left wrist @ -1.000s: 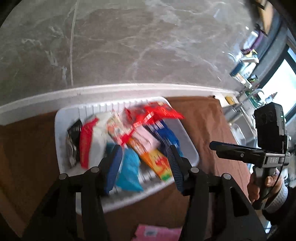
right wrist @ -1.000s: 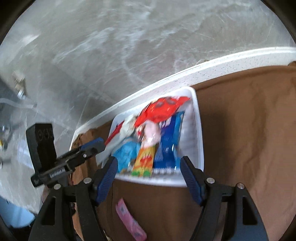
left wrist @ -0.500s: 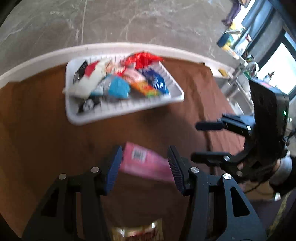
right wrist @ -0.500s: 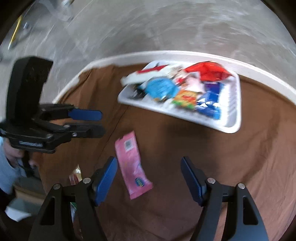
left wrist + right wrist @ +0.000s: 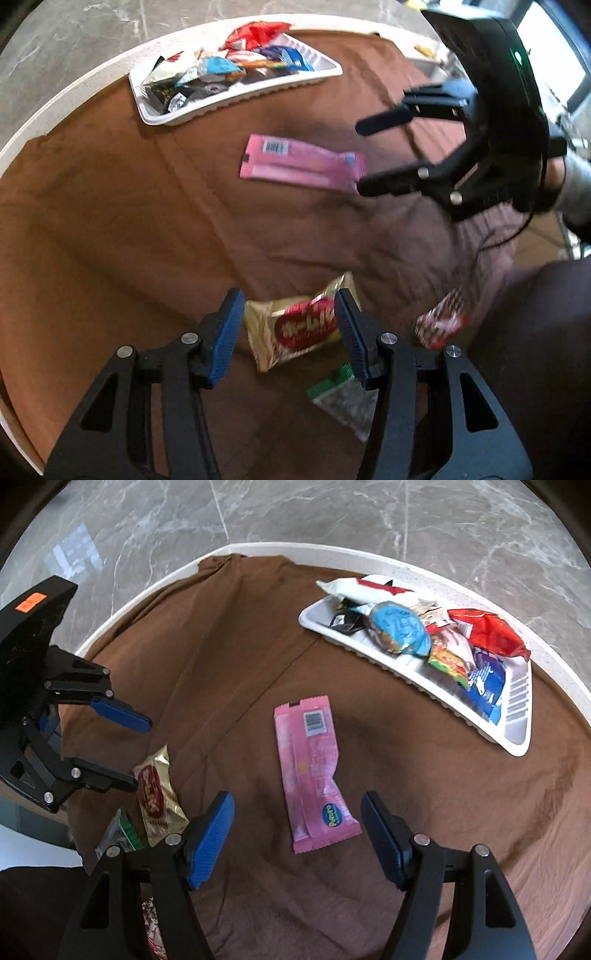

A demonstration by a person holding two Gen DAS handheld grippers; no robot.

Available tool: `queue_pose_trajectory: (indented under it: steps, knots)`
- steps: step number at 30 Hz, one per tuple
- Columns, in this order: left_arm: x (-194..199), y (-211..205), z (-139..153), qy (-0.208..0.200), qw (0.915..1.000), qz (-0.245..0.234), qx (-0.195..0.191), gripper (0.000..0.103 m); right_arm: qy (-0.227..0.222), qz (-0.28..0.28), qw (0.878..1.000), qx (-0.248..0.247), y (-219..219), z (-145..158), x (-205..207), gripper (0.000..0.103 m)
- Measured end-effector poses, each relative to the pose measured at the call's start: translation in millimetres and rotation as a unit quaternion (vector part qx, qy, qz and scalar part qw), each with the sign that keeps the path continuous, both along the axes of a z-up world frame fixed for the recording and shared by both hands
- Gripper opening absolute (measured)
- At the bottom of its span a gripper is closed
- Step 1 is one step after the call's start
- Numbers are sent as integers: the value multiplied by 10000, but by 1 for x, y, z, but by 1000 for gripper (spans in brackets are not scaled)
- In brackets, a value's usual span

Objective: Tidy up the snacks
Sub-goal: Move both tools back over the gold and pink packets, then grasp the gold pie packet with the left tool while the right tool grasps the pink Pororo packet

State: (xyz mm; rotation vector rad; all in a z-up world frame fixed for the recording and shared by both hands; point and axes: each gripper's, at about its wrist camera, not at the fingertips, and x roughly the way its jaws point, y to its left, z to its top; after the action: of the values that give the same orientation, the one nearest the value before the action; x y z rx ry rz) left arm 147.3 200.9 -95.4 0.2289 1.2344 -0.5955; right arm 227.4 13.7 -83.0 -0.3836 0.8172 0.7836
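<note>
left gripper [image 5: 290, 330]: jaws apart, nothing clamped; the gold-and-red wrapper [image 5: 301, 326] lies between the blue pads at lower centre of the left view, no pad seen pressing it.
right gripper [image 5: 297, 836]: jaws wide, empty; the pink packet [image 5: 314, 775] lies flat on the brown cloth [image 5: 229, 657] just ahead of the gap, lower centre of the right view.
tray [image 5: 517, 716]: white, upper right of the right view, heaped with packets; top centre of the left view.
loose snacks: a green-edged sachet [image 5: 343, 400] and a red-and-white wrapper [image 5: 441, 321] at lower right of the left view, beside the gold one.
what has just changed: a second ago both cameras looked down into the tray; now it sits far up each frame and the loose packets fill the foreground.
earlier frame compared: half a second ago the pink packet lay between the left pads; now the gold wrapper does.
meaning for the task: judged, each tool is lining up on its own loose packet, pickup not yet made; tray is the likely destination.
</note>
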Motion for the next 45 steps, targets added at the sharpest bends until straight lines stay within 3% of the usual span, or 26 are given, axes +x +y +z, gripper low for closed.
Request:
queue_pose_trajectory:
  steps: [7,12,17,24,36,45]
  knots:
    - [-9,0,-5,72,9995,-286,149,49,-16,3,9999,-164,7,-7,-3,74]
    - [-14,-12,-14,37,9954,-770,576,49,3,-12,9999,-162,9,-7,-4,74]
    - [-18,-29,-24,-103,9867,-1296,974,49,13,-67,9998,-187,11,-8,-4,74]
    - [-18,-46,-39,-256,9673,-2019,1513,49,-11,-120,9997,-229,14,-9,-4,74]
    - [6,-56,-36,-233,9678,-2131,1318,49,-98,-236,9989,-384,18,-13,4,74]
    - [0,-73,-30,-395,9562,-2469,1521,50,-181,-249,9969,-720,26,-23,18,74]
